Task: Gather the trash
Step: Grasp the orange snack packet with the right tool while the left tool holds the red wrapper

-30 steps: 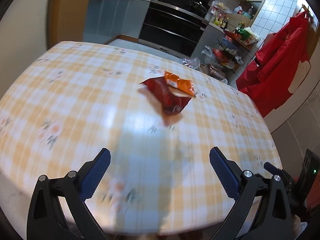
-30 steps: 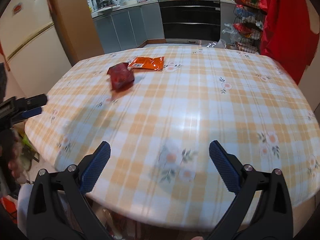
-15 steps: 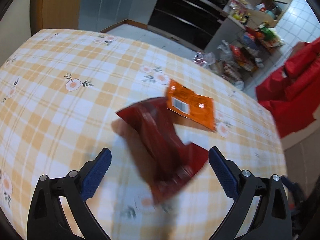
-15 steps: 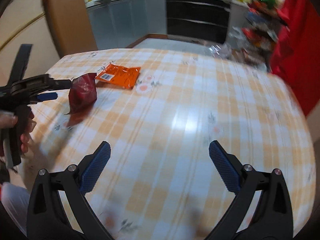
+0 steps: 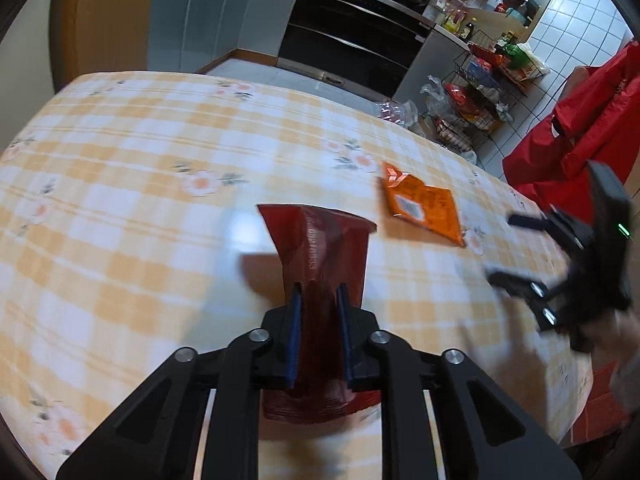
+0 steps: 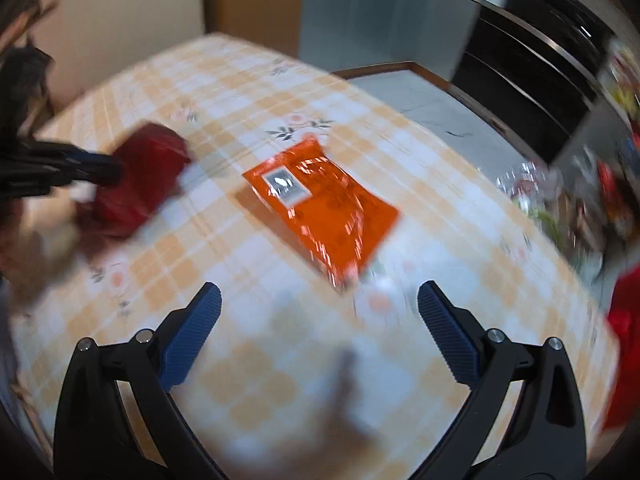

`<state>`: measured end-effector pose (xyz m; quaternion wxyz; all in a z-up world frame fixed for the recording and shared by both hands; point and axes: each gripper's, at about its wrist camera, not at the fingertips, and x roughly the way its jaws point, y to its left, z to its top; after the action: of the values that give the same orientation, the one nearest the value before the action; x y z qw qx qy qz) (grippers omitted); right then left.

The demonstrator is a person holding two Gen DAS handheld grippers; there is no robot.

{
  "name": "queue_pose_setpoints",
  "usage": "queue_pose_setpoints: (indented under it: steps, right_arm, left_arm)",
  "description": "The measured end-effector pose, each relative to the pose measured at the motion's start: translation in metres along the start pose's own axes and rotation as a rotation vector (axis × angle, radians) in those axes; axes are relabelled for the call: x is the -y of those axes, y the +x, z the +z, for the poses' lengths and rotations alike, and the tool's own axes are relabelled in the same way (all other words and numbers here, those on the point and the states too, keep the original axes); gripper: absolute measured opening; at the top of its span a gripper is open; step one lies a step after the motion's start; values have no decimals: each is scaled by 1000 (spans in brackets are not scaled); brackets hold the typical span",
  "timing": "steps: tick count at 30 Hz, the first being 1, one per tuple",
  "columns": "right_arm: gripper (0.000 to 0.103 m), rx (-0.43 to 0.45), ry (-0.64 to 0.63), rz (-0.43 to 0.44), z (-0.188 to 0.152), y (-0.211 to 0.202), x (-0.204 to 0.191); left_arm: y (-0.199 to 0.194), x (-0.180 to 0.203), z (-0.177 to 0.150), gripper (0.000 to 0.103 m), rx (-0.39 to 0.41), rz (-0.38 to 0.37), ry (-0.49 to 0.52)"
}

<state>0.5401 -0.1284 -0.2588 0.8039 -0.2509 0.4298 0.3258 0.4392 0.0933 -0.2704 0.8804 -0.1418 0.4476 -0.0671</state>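
Observation:
My left gripper [image 5: 319, 300] is shut on a dark red snack wrapper [image 5: 320, 248], pinched between its blue pads just above the checked tablecloth [image 5: 140, 184]. The red wrapper [image 6: 140, 176] and the left gripper [image 6: 108, 168] also show at the left of the right wrist view. An orange wrapper [image 5: 424, 208] lies flat on the table beyond it to the right. My right gripper [image 6: 319, 300] is open and empty, hovering just short of the orange wrapper [image 6: 324, 200]. The right gripper [image 5: 504, 248] shows at the right of the left wrist view.
The round table's far edge [image 5: 280, 88] faces a black oven [image 5: 352, 40] and grey cabinets [image 5: 224, 8]. A wire rack with groceries [image 5: 480, 92] and red cloth [image 5: 580, 120] stand to the right of the table.
My left gripper moved in and shut on the red wrapper. My right gripper swung left and forward to the orange wrapper, still open.

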Motion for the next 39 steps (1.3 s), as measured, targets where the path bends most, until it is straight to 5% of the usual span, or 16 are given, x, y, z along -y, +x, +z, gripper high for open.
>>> queue_pose_setpoints:
  steps: [4,12,20,22,24,28,33,39]
  right_arm:
    - [97,-79,-45,114,37,35,0]
    - [96,-179,-203,98,67,71,-6]
    - [91,-197,-65,202,74,78,6]
    - [82,-183,-12,212,72,71,9]
    - [62,-172,40,234,67,65,14]
    - [53,-151,105,255,55,51,7]
    - [32,-122,134,176,40,31,-8]
    - [18,-114,141,108,22,4,-30]
  left_arm:
    - [-23,-24,-5,15,27,-10,-5]
    - [-61,-53,-20,15,90,-57,-41]
    - [-65,-57,-34,15,96,-91,-81]
    - [-69,-55,-38,15,103,-94,-82]
    - [-74,-52,-43,15,110,-92,-82]
    - [-86,-48,-53,15,112,-101,-99]
    - [-104,-41,-64,15,117,-98,-107]
    - [-136,-29,-78,15,136,-92,-100]
